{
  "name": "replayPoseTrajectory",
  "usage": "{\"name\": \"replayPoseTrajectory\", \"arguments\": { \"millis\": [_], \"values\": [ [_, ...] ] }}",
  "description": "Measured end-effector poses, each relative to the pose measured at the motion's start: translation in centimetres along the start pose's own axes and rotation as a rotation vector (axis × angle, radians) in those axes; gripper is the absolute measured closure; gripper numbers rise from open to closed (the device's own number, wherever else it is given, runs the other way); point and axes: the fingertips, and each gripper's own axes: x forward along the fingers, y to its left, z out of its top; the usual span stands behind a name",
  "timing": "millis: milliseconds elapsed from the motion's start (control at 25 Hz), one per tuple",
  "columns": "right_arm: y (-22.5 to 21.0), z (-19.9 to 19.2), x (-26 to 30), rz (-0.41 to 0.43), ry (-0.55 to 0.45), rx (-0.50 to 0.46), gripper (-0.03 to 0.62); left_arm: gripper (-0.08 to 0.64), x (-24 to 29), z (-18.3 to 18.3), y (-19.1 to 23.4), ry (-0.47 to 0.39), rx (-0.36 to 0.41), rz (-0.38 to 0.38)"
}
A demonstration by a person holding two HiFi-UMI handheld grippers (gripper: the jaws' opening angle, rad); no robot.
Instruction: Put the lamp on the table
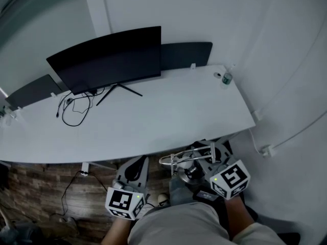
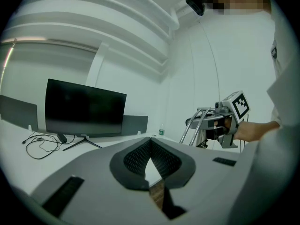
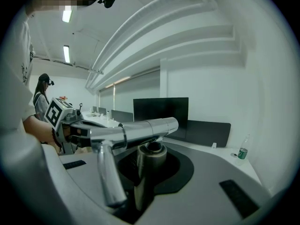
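Item: lamp (image 3: 140, 131), chrome metal, rigid, slick, likely top-heavy; best hold at upright stem; right tongs (image 1: 203, 156) clenched on stem; left tongs (image 2: 150, 143) clenched, empty; bench (image 1: 168, 119) ahead.

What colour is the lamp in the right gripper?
Silver: a shiny metal lamp, clearest in the right gripper view.

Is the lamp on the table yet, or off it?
Off it: the right tool holds the lamp by its post, short of the table's near edge.
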Motion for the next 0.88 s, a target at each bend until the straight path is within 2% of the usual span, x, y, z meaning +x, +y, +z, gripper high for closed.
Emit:
{"name": "replayPoseTrajectory", "arguments": {
  "millis": [440, 880],
  "values": [
    [-4.9, 0.9, 5.7, 0.039, 0.003, -0.014, 0.540, 0.558, 6.1, 0.6, 3.7, 0.002, -0.016, 0.040],
    [-12.0, 3.0, 11.4, 0.079, -0.005, -0.044, 0.540, 0.558, 14.3, 3.6, 6.6, -0.004, -0.020, 0.085]
  ]
}}
